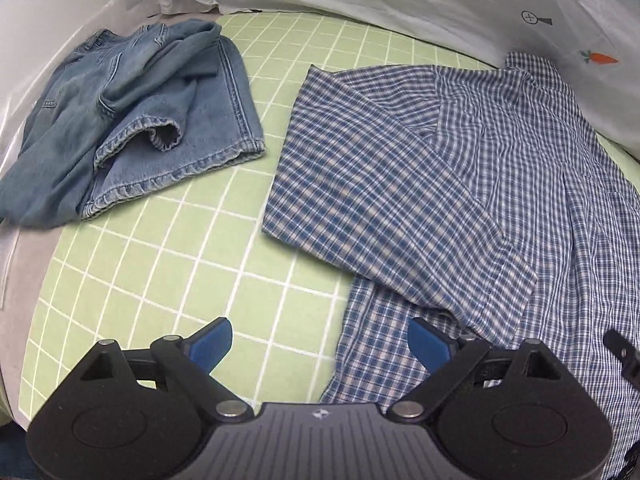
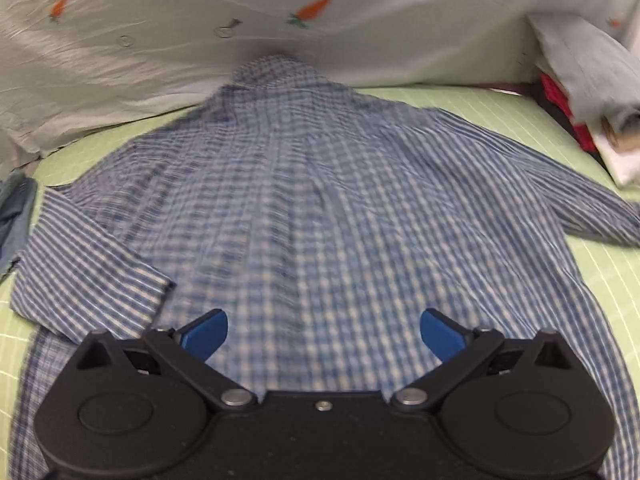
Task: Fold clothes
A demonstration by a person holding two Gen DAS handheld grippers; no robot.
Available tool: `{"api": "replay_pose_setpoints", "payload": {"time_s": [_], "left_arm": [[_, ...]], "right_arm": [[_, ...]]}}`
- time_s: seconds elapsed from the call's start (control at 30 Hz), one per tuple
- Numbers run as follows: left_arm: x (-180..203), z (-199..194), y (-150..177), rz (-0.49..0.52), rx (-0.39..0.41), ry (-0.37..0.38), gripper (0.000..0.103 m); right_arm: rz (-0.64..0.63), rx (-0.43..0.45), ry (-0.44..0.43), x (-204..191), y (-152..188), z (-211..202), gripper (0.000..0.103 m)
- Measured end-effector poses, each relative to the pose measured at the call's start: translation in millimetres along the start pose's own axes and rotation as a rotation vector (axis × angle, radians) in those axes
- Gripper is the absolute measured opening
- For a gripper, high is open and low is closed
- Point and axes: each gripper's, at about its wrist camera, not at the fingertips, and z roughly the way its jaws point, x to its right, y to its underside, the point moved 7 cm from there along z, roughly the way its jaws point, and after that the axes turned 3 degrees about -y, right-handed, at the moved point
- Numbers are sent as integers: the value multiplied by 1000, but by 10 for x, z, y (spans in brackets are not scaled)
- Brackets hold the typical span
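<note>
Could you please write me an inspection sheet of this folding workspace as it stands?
Surface: green grid-patterned mat, bare between the garments.
Job's things: blue plaid shirt spread out, collar away from the cameras, one sleeve folded in over the body; denim jeans in a loose heap beside it, apart.
Clutter: stack of folded clothes at the far right edge.
Grippers: left hand-held gripper open, at the shirt's hem; right hand-held gripper open, over the shirt.
Cables: nothing seen.
Surroundings: white carrot-print sheet behind.
</note>
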Motion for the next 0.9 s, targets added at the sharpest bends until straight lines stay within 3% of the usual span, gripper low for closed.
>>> {"api": "replay_pose_setpoints", "payload": {"time_s": [0.13,0.3,0.53,0.63,0.77,0.83,0.9], "left_arm": [[-23,61,-43,0,-4,8,95],[-63,148,-86,20,-11,32,95],[-215,246,-115,26,-33,46,95],[-301,257,-147,30,-34,30,95],[-368,226,-155,48,-28,3,95],[-360,177,-152,47,-16,3,95],[-351,128,-150,47,-4,3,95]], "right_arm": [[-63,-13,-43,-457,-156,104,103],[-176,-88,-127,-1014,-56,278,101],[-236,-194,-181,-1418,163,539,76],[-257,-186,-218,-1451,188,528,75],[-284,-176,-268,-1495,223,513,49],[-286,-173,-305,-1505,222,509,27],[-266,-151,-331,-1454,189,480,20]]}}
